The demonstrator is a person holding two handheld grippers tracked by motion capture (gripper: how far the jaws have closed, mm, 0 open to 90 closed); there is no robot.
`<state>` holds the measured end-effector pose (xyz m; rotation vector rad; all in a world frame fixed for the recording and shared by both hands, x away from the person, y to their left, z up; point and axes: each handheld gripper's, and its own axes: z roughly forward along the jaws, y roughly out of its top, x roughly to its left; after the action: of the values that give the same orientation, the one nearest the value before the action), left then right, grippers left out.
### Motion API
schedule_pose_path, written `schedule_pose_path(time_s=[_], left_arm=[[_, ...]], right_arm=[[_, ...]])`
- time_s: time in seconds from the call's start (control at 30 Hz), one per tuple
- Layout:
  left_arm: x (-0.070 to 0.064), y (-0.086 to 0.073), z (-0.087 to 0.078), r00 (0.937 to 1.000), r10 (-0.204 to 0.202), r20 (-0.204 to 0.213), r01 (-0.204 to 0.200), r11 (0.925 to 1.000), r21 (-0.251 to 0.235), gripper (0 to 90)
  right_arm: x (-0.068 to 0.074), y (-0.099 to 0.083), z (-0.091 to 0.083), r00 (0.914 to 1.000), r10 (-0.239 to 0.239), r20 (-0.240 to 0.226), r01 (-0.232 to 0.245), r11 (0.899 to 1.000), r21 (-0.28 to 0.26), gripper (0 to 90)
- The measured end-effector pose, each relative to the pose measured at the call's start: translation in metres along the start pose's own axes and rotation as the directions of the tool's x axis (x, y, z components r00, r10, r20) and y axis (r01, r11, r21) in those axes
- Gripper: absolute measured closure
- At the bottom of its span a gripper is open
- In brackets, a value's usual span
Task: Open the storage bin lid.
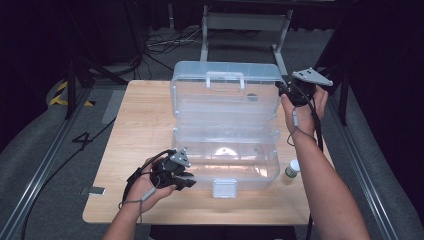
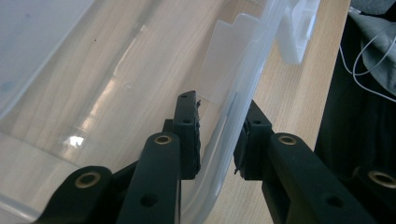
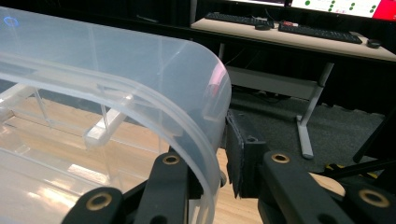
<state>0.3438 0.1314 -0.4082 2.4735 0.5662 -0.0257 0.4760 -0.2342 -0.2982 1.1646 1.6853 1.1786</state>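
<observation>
A clear plastic toolbox stands open on the wooden table (image 1: 140, 130), its base (image 1: 250, 172) toward me and its lid (image 1: 225, 95) tilted up behind. My left gripper (image 1: 189, 181) is at the base's front left corner. In the left gripper view its jaws (image 2: 217, 135) straddle the front wall (image 2: 243, 79), one pad inside and one outside, shut on it. My right gripper (image 1: 281, 90) is at the lid's right edge. In the right gripper view its jaws (image 3: 210, 163) are shut on the curved lid rim (image 3: 140, 60).
A small bottle with a white cap (image 1: 292, 168) stands on the table just right of the base. The box's white latch (image 1: 224, 188) hangs at the front middle. Cables lie on the floor behind. A desk with keyboards (image 3: 299, 30) stands beyond the table.
</observation>
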Motion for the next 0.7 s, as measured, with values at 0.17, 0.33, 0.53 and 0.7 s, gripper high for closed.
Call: schedule_pose_path(time_s=[0.17,0.33,0.53,0.7], left_arm=[[0.000,0.000,0.000,1.0000,0.005,0.004,-0.005,1.0000,-0.001,74.2],[0.000,-0.001,0.000,0.9999,0.008,0.006,-0.008,1.0000,-0.004,74.5],[0.001,-0.001,0.000,0.9999,0.008,0.007,-0.008,1.0000,-0.005,74.5],[0.000,-0.001,0.000,1.0000,0.006,0.007,-0.006,1.0000,-0.004,74.5]], right_arm=[[-0.001,0.002,0.005,1.0000,-0.001,0.003,0.001,1.000,0.010,78.7],[-0.002,0.003,0.010,1.0000,0.005,0.005,-0.005,1.000,0.018,79.0],[-0.004,0.004,0.014,1.0000,0.004,0.006,-0.004,1.000,0.027,79.4],[-0.005,0.004,0.019,0.9999,0.014,0.005,-0.014,0.999,0.032,79.8]])
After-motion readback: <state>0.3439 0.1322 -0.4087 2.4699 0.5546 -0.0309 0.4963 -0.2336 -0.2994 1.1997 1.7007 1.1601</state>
